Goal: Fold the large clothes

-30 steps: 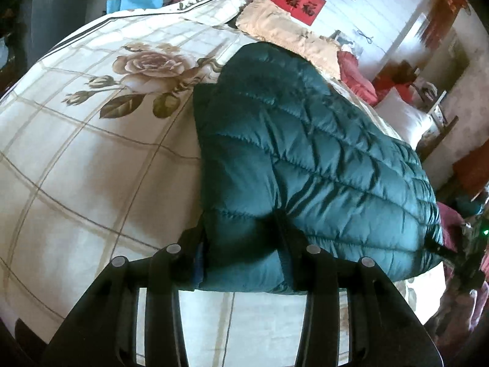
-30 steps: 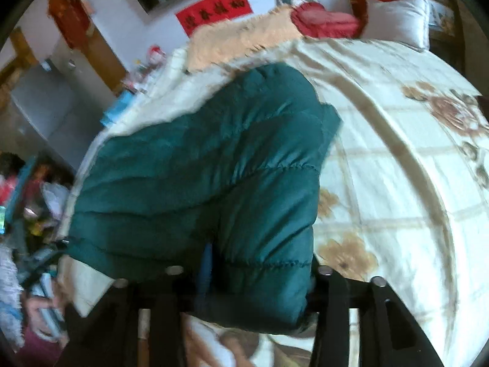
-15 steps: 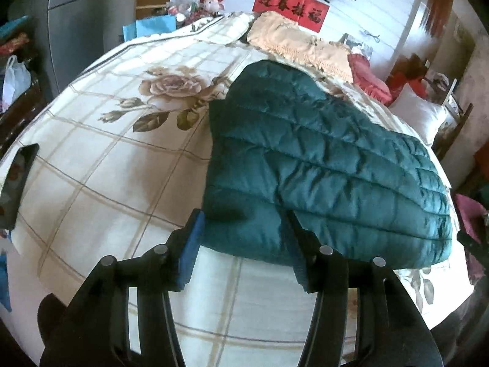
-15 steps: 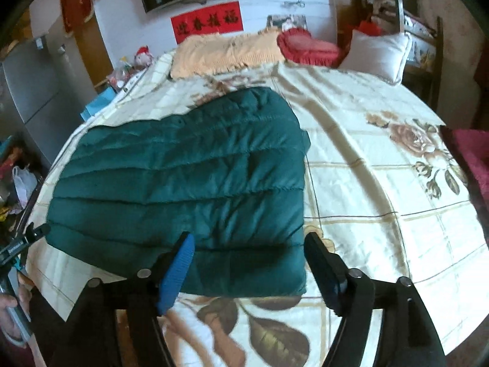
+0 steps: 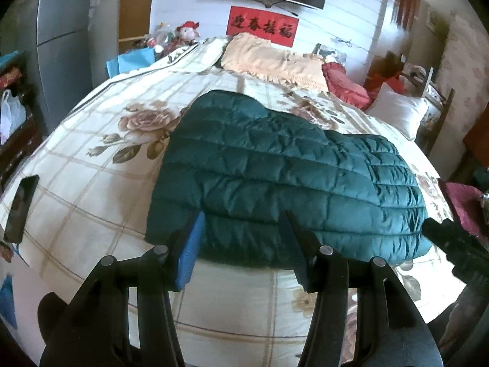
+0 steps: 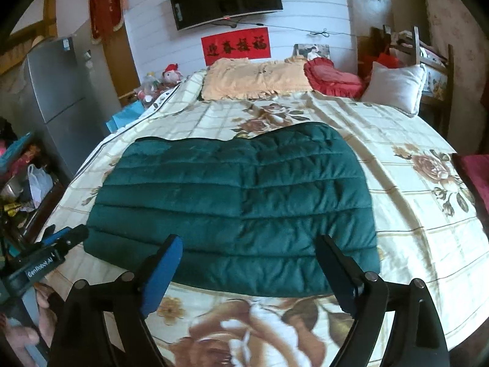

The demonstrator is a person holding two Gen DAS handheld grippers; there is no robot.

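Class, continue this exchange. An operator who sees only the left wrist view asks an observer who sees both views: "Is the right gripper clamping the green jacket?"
Observer: No. The right gripper has its fingers spread wide at the near hem of the green jacket and clamps nothing.
Operator: Where does my left gripper sit, seen from that side?
Observer: The left gripper points at the jacket's near left corner. I cannot tell whether it touches the fabric.
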